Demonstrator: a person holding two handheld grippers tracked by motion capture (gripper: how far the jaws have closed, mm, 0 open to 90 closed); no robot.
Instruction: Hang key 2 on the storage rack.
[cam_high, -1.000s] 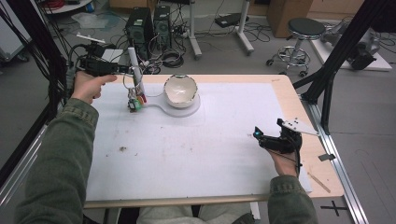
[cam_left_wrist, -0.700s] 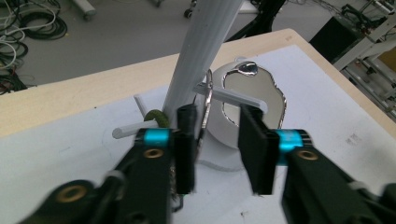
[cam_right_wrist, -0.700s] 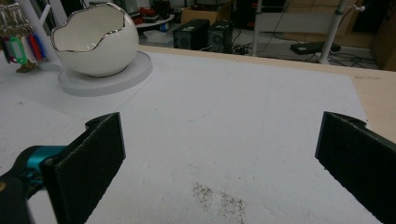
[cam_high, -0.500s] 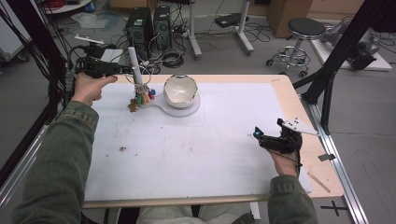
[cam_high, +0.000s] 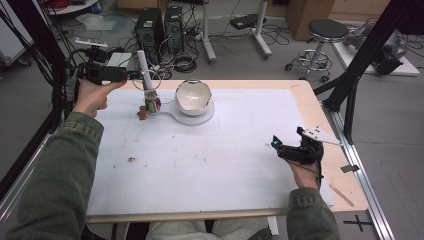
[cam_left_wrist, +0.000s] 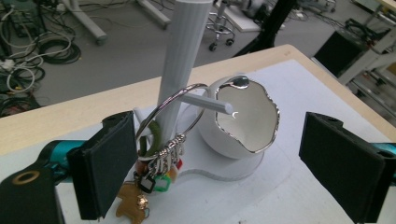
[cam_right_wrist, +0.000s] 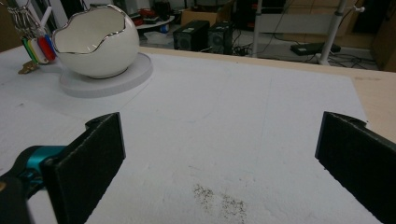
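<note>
High view: key ring with coloured tags hangs on the white post stand near the tabletop's far-left corner, just beside the egg-shaped bowl on the same white base. Left gripper is level at the post. Right gripper sits near the right edge, well apart from the stand.

Left gripper view: jaws have just been opening and now stand wide, pads clear of everything. The ring is looped over the stand's side peg, tags dangling in front of the left pad; the ring is between the jaws but not pressed. Reads as the release step: keys hung, grip let go.

Right gripper view: jaws spread wide, nothing between them, bare white mat ahead.

Next, my call: back the left gripper straight out without snagging the ring or tags.
</note>
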